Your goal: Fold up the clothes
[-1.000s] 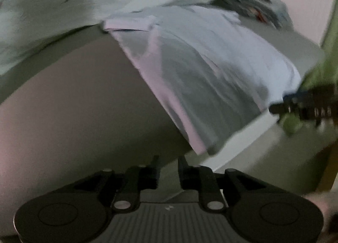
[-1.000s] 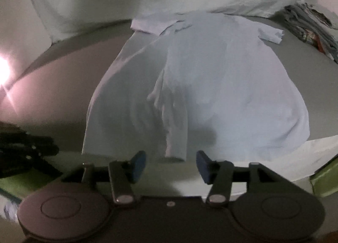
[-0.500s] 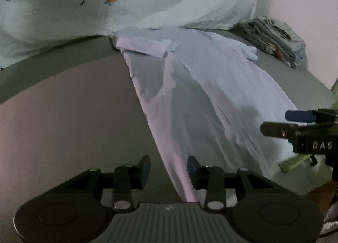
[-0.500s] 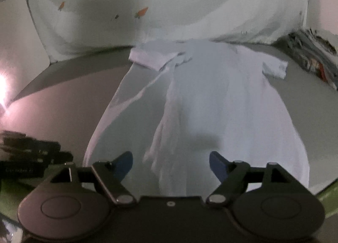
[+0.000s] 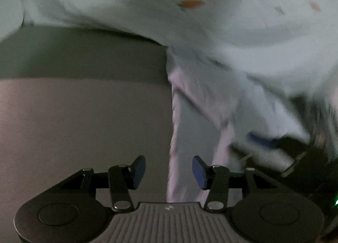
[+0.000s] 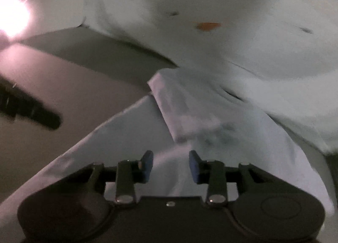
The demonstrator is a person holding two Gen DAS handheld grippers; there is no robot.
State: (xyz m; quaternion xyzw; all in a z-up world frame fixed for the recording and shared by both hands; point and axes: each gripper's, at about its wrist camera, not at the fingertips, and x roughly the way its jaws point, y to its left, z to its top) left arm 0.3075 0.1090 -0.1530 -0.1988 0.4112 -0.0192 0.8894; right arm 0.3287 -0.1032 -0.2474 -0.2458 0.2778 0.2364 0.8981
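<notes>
Now both tools reach for the sleeve fold: left tool [image 5: 169,172] opening, right tool [image 6: 171,166] closing, both empty. Shirt [image 6: 211,137] lies on the bed [image 6: 74,95], sleeve [image 6: 179,112] at twelve o'clock; grasp next.

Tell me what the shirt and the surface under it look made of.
The white T-shirt: thin, soft woven or knit cloth, matte; it creases and its sleeve folds flat. The grey bed sheet: smooth, matte fabric, stretched without wrinkles. Blur leaves the exact fibre open.
</notes>
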